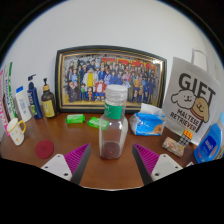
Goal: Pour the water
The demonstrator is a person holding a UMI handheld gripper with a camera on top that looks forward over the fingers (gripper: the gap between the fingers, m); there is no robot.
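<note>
Two gripper [112, 165] fingers with magenta pads [78, 158] reach forward over a wooden table [110, 178], spread wide and holding nothing. Just ahead of them, centred on the gap but beyond the fingertips, stands a clear bottle [113, 128] with a pale green cap, upright. Behind it a framed group photo [110, 77] leans at the wall. Toiletry bottles [33, 98] stand left; a gift bag [189, 100] and blue packets [150, 122] sit right.
</note>
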